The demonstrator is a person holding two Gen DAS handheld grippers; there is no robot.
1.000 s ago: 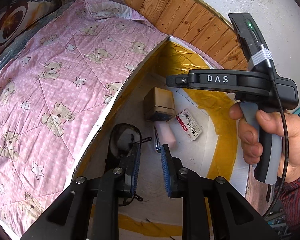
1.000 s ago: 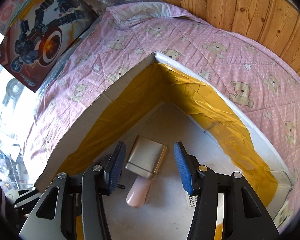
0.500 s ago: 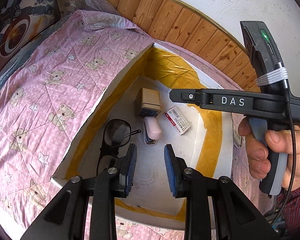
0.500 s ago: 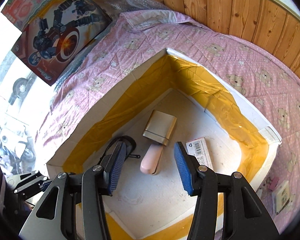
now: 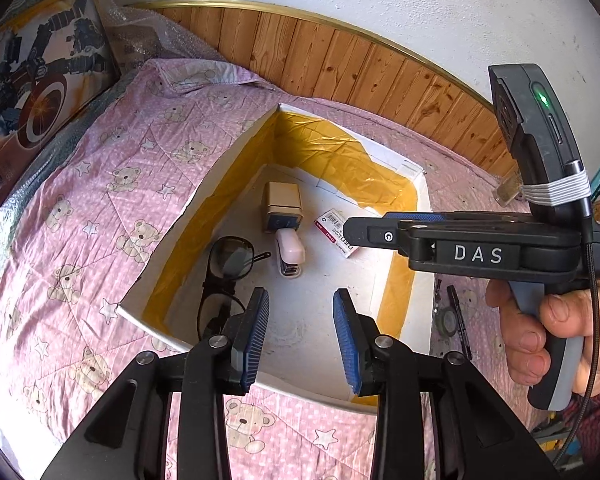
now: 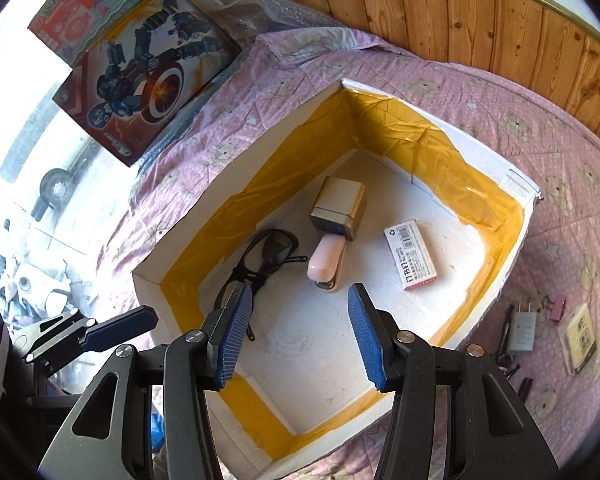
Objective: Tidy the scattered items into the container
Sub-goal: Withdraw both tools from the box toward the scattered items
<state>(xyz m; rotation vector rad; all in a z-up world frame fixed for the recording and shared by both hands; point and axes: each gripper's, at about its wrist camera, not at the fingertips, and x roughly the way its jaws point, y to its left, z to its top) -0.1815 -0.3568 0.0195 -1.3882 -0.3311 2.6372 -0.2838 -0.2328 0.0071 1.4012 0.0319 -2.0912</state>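
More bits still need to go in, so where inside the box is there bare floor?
The near half of the box floor is bare, from the stapler and staple packet to the near wall. The far-left part is crowded: glasses, gold case, stapler.

Left gripper (image 5: 301,334): jaws parted, nothing between the blue ribbed pads (image 5: 255,336); fingers directed forward and downward. Right gripper (image 6: 299,334): jaws parted wider, likewise empty; seen side-on in the left wrist view, held level. Hand (image 5: 556,334): wrapped around the right gripper's grey-and-black grip, fingers curled about the handle.
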